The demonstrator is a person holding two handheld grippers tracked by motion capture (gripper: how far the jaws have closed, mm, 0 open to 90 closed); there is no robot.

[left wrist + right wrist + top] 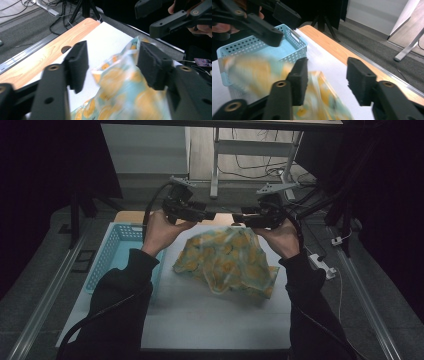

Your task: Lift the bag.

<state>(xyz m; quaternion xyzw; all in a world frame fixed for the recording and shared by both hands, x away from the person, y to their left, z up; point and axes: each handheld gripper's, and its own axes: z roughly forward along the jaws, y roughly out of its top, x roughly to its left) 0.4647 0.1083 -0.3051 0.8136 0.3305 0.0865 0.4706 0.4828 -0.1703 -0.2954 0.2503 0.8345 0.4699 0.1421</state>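
- The yellow-and-teal patterned cloth (227, 262) lay crumpled on the white table (215, 320), toward its far half, with its highest fold rising at the far side under the two grippers.
- The left gripper (207, 215) hung just above the cloth's far left corner; in the left gripper view its jaws stood spread, with blurred cloth (125, 85) loose in the gap and neither pad pressing on it.
- The right gripper (239, 222) hung just above the cloth's far right corner; in the right gripper view its jaws stood spread too, the cloth (319, 100) below and to the left of them, not pinched.
- Left of the cloth, a light blue perforated basket (107, 255) sat at the table's left edge, its near wall close to the cloth's left hem but apart from it.
- On the person's side of the cloth, the white table top lay open up to its near edge.
- Beyond the cloth, a wooden strip (50, 47) ran along the table's far edge, seen clearly in both gripper views; in the high view the grippers covered most of it.
- The left gripper view alone showed a round hole (65, 49) in that wooden strip.
- The right gripper view showed the basket's wall (298, 48) close up, with the left gripper (277, 27) above it.
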